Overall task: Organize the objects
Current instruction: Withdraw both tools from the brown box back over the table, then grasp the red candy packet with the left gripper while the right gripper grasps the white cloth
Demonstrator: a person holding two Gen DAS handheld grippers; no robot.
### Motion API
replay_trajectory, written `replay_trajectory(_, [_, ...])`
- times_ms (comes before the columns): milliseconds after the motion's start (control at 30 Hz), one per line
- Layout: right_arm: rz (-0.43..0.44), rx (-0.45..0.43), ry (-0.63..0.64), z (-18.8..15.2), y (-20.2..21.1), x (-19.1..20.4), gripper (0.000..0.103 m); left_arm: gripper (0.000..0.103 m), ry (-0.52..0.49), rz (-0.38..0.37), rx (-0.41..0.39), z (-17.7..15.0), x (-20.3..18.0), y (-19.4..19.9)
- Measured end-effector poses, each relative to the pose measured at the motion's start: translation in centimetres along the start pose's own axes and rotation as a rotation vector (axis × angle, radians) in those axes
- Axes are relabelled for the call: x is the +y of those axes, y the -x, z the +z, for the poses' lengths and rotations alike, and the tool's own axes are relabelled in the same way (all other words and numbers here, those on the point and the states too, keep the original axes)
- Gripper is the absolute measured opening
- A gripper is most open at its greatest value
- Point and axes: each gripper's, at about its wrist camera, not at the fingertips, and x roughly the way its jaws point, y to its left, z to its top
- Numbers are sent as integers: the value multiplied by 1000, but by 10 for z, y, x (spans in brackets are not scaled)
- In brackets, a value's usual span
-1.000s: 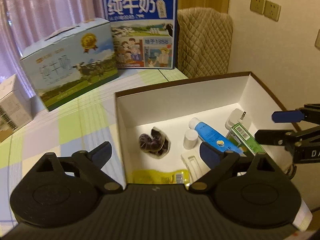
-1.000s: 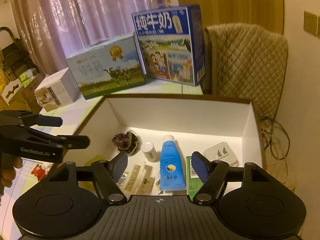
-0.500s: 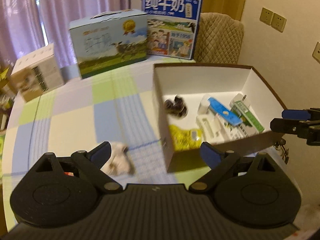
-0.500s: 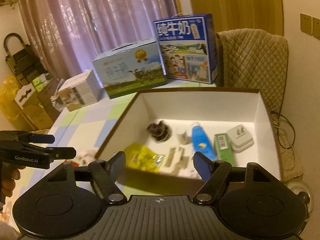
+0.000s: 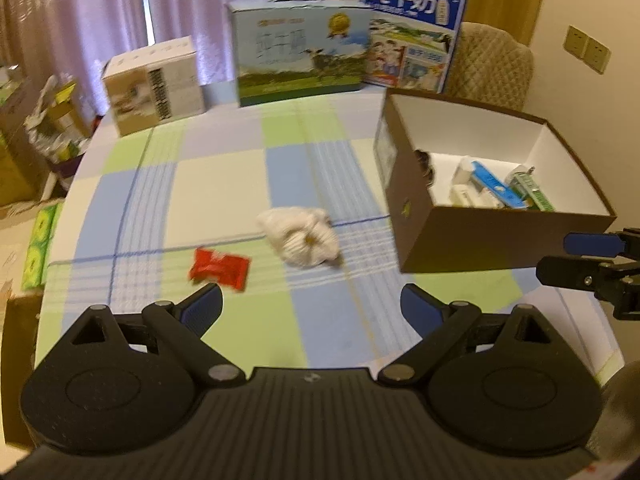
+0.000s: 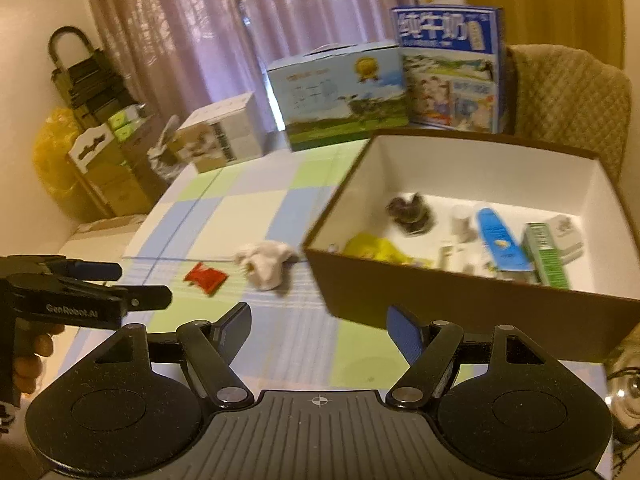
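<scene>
A brown box (image 5: 492, 236) (image 6: 440, 296) with white inside stands on the right of the checked tablecloth. It holds a blue tube (image 6: 500, 240), a green carton (image 6: 546, 252), a yellow packet (image 6: 376, 250), a dark bundle (image 6: 408, 210) and a white plug (image 6: 564, 230). On the cloth lie a crumpled white cloth (image 5: 300, 236) (image 6: 264, 264) and a red packet (image 5: 220, 268) (image 6: 206, 278). My left gripper (image 5: 312, 306) hovers open just short of the red packet. My right gripper (image 6: 316, 328) is open and empty before the box's near wall.
Two milk cartons (image 5: 300, 48) (image 5: 412, 32) and a small cardboard box (image 5: 156, 84) stand along the table's far edge. A quilted chair back (image 5: 492, 64) rises behind the brown box. Boxes and bags (image 6: 96, 160) crowd the floor at the left.
Both grippers have pulled back from over the brown box toward the table's near side. The white cloth and the red packet have come into view on the tablecloth.
</scene>
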Motion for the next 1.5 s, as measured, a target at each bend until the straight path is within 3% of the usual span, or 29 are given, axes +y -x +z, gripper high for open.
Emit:
replay_trajectory(433, [44,50,22,-13,-56,42,72,94,93,87,36,-35,46,-17])
replay_trajectory(800, [40,30,66,-5,-112,65,72,93,130,110,43,-32,76,-58])
replay_trajectory(1100, [10,5,51,0,-161,73,71,91,77,103,-3,-15,90,-94])
replay_trajectory(1267, [-35,0,41,-5,-186,67,63,86,66,93,2,-13,97,-118])
replay_trajectory(1500, [-55,-13,30,-9,-198,60,61,84,8,85,-10,-6,91,-141])
